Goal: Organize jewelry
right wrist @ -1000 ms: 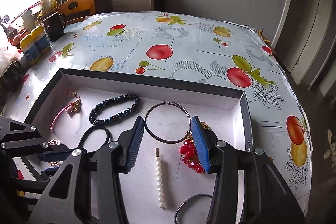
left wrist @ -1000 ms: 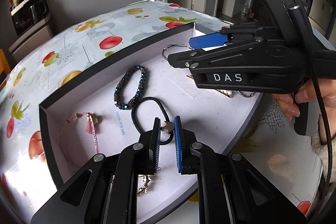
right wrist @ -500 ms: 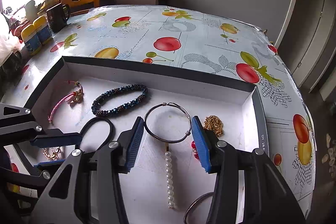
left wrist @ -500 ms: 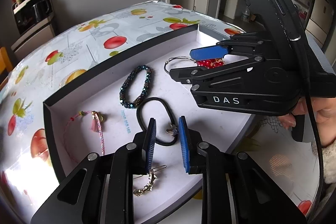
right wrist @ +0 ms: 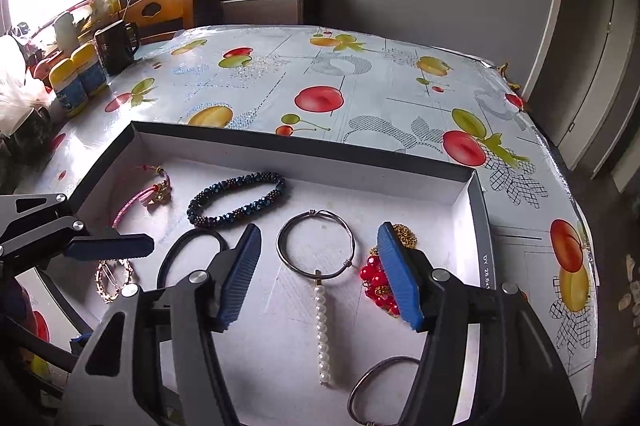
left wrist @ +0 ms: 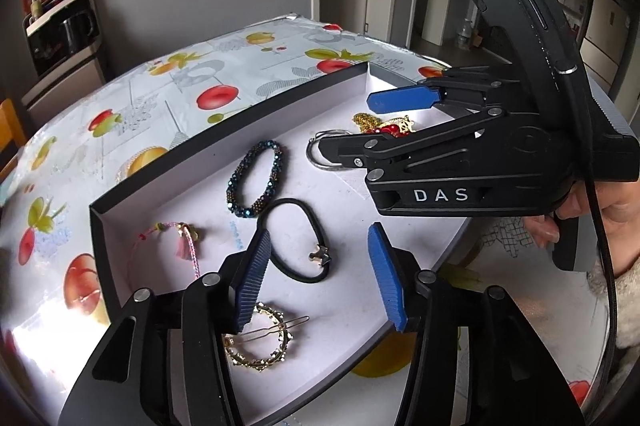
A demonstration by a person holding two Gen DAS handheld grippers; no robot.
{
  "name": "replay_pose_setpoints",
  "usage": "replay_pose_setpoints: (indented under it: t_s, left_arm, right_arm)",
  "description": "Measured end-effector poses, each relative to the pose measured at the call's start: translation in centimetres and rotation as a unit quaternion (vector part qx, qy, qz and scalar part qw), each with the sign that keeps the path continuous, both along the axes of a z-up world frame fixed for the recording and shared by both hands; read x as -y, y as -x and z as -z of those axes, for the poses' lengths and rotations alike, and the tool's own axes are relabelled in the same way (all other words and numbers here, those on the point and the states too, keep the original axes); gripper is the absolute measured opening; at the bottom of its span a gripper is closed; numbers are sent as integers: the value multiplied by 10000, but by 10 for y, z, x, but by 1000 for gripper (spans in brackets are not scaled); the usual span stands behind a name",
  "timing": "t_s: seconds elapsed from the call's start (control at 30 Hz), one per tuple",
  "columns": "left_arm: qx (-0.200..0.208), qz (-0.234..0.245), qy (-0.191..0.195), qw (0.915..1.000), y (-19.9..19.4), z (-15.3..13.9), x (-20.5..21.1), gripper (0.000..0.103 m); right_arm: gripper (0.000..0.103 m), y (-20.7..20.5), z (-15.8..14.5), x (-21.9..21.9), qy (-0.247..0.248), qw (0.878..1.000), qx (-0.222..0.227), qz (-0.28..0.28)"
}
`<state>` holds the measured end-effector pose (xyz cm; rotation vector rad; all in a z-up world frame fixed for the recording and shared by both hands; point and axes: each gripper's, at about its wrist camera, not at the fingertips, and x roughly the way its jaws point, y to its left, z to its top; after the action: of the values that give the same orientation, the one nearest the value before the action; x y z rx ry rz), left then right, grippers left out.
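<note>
Left gripper [left wrist: 316, 278]: released, jaws spread wide and holding nothing, poised above the black hair tie [left wrist: 298, 240], which lies flat on the tray floor between the blue pads. Right gripper [right wrist: 318, 272]: also released and empty, jaws apart over the wire bangle [right wrist: 316, 246] and the pearl hair clip [right wrist: 323, 336].

All jewelry sits inside the shallow black-walled tray [right wrist: 304, 146] on the fruit-print tablecloth [right wrist: 360, 82]. In the right wrist view, the pink cord bracelet [right wrist: 142, 196] lies at far left and the dark beaded bracelet [right wrist: 236, 200] just right of it. The gold chain [right wrist: 404, 234] and red bead cluster [right wrist: 374, 284] lie at right, partly hidden behind the right pad. A gold round hair clip [left wrist: 260, 342] lies at the near edge (partly under the left gripper's finger). A second metal ring [right wrist: 380, 386] shows at the near right.
</note>
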<state>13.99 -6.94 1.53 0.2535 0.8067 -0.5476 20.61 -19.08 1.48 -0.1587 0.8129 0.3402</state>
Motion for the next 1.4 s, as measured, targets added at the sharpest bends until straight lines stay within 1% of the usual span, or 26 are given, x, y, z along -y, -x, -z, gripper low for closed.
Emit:
replay_pose_setpoints:
  t_s: [0.03, 0.07, 0.17, 0.27, 0.3, 0.37, 0.43, 0.63, 0.77, 0.83, 0.93, 1.0, 1.13, 1.3, 1.4]
  left_arm:
    - [38, -24, 17, 10000, 1, -3, 0, 58]
    - [85, -60, 65, 9999, 3, -8, -1, 65]
    - [241, -113, 128, 9996, 15, -24, -5, 78]
    - [412, -148, -28, 9990, 33, -37, -8, 82]
    - [444, -155, -64, 9989, 39, -39, -9, 82]
    - [478, -210, -93, 9986, 50, -43, -13, 88]
    - [491, -361, -7, 9981, 61, -46, -18, 91]
    - [600, -974, 200, 9932, 80, -38, -25, 94]
    - [652, -1400, 313, 9875, 84, -27, -35, 94]
    - [712, -1608, 386, 9837, 84, -23, -41, 94]
    - [850, -1890, 344, 9777, 82, -20, -48, 94]
    - [997, -1975, 373, 9745, 83, -21, -50, 94]
    - [1190, -2027, 385, 9712, 85, -22, -50, 95]
    - [1429, -2129, 249, 9662, 89, -20, -45, 95]
    - [1573, -2230, 218, 9618, 90, -21, -44, 96]
  right_arm:
    - [74, 1, -3, 2, -37, 10000, 31, 32]
    - [80, 4, -7, 4, -60, 9999, 78, 53]
    - [92, 16, -21, 10, -138, 9995, 276, 118]
    - [97, 33, -34, 19, -176, 9986, 450, 224]
    - [97, 40, -37, 23, -171, 9982, 518, 266]
    - [97, 52, -39, 27, -127, 9979, 571, 295]
    - [97, 65, -41, 32, -101, 9972, 637, 376]
    - [97, 99, -39, 38, -165, 9949, 821, 562]
    - [97, 110, -31, 39, -102, 9934, 910, 696]
    - [97, 114, -27, 38, 28, 9918, 1022, 771]
    - [97, 117, -24, 38, 152, 9890, 1196, 856]
    - [97, 119, -23, 40, 50, 9885, 1225, 882]
    - [97, 124, -23, 44, -106, 9863, 1368, 919]
    - [97, 129, -22, 47, -102, 9812, 1627, 1033]
    - [98, 129, -20, 46, -87, 9811, 1632, 1037]
